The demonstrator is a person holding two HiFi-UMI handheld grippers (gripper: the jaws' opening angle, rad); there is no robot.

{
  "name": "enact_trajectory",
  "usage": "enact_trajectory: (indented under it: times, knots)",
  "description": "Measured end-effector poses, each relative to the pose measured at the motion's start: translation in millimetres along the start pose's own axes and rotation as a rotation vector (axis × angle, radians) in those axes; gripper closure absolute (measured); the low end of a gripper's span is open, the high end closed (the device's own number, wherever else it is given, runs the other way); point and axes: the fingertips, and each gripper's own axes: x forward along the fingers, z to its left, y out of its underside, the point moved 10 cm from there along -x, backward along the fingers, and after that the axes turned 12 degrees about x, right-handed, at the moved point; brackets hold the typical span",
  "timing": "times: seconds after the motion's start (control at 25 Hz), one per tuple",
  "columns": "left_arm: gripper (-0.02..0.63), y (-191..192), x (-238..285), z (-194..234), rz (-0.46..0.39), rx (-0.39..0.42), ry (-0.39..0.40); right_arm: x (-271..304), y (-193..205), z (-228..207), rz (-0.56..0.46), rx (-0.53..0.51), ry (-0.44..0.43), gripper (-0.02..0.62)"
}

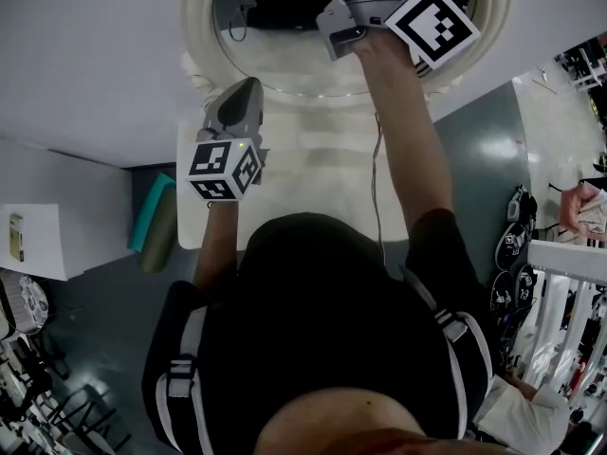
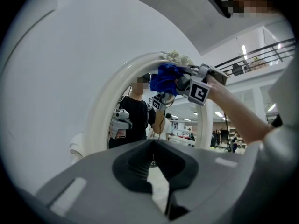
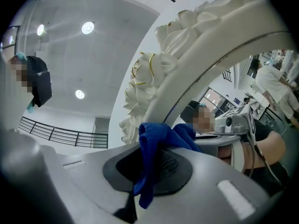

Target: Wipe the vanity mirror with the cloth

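Grey wall (image 1: 95, 45) behind; my right gripper (image 1: 340, 28) clamps a fold of limp, likely light cloth (image 3: 159, 139) at the fragile-looking mirror (image 1: 294, 64); left gripper (image 1: 242, 98) closed, empty.

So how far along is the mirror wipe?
Done: the blue cloth is picked up, clamped in the right tool. In hand: it is at the top edge of the vanity mirror, by the frame's crest. Left: I cannot tell how much glass is wiped; the left tool is shut and empty.
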Motion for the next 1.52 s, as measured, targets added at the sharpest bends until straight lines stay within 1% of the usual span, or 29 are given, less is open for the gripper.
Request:
enact_trajectory:
  times: [0.24, 0.44, 0.56, 0.76, 1.08, 1.32, 1.4, 1.52]
  knots:
    - [0.598, -2.9, 0.6, 0.4, -0.007, 0.008, 0.008, -20.9, 1.1, -1.0, -0.012, 0.002, 0.026, 0.568]
    - [0.598, -5.3, 5.8, -2.9, -0.003, 0.011, 0.024, -37.7, 5.0, 1.2, 0.0, -0.077, 0.071, 0.568]
    - [0.598, -1.6, 4.6, -8.0, 0.004, 0.013, 0.034, -54.3, 12.9, 2.2, 0.019, -0.095, 0.09, 0.568]
    - [0.598, -0.2, 5.3, -14.6, 0.002, 0.02, 0.037, -84.0, 24.4, -5.6, 0.045, -0.137, 0.145, 0.568]
    - [0.598, -0.9, 9.4, -28.6, 0.003, 0.03, 0.036, -129.2, 44.0, -12.2, 0.116, -0.234, 0.223, 0.568]
    - [0.598, 7.7, 3.4, -41.6, 0.024, 0.033, 0.036, -164.0, 70.4, -10.3, 0.189, -0.325, 0.301, 0.568]
    - [0.598, 10.4, 3.8, -45.9, 0.032, 0.033, 0.035, -175.4, 79.4, -14.3, 0.212, -0.337, 0.331, 0.568]
    - [0.598, 12.6, 0.7, -55.2, 0.041, 0.034, 0.036, -194.7, 91.7, -19.7, 0.234, -0.329, 0.376, 0.568]
